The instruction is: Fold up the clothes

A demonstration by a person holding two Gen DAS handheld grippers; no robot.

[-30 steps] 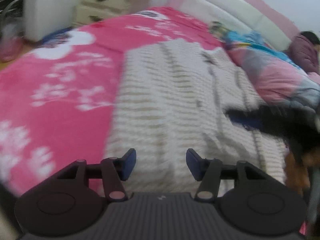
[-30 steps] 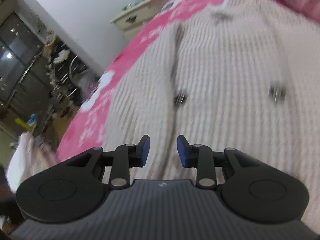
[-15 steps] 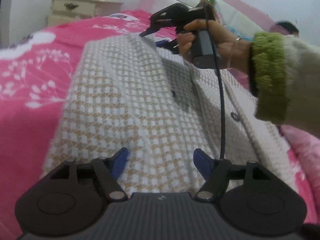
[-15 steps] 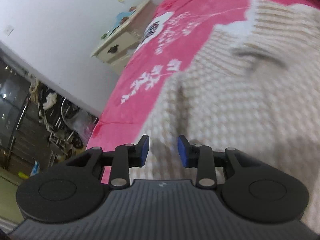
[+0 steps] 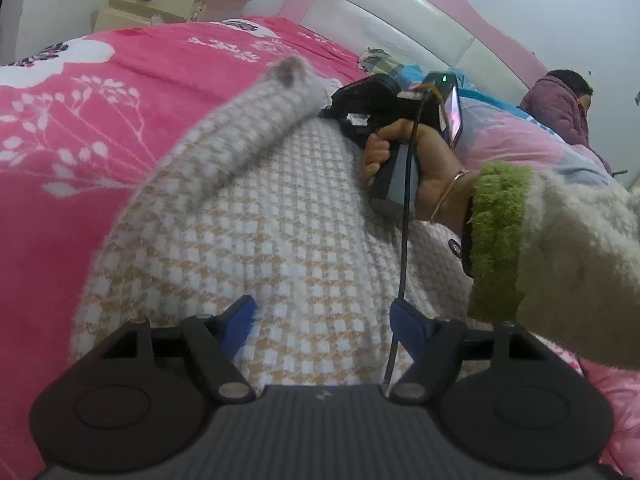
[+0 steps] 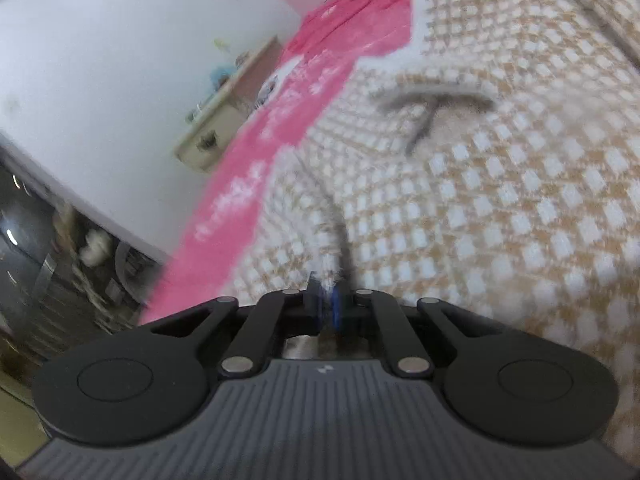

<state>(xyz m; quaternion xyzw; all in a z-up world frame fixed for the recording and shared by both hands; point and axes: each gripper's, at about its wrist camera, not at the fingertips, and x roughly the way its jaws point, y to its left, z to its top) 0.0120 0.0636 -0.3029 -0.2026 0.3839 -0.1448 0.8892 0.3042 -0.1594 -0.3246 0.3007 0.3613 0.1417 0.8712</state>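
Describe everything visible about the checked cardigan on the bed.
The cardigan is a fuzzy knit in a small white-and-tan check with dark buttons, spread on the pink floral bedspread. One sleeve is lifted across it, its end held by the right gripper, whose pads are shut on the knit. The left gripper, jaws opening, hovers over the hem.

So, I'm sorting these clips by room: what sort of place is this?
A bedroom, most likely: a bed with a pink floral bedspread, a padded pink-and-white headboard and a cream bedside dresser.
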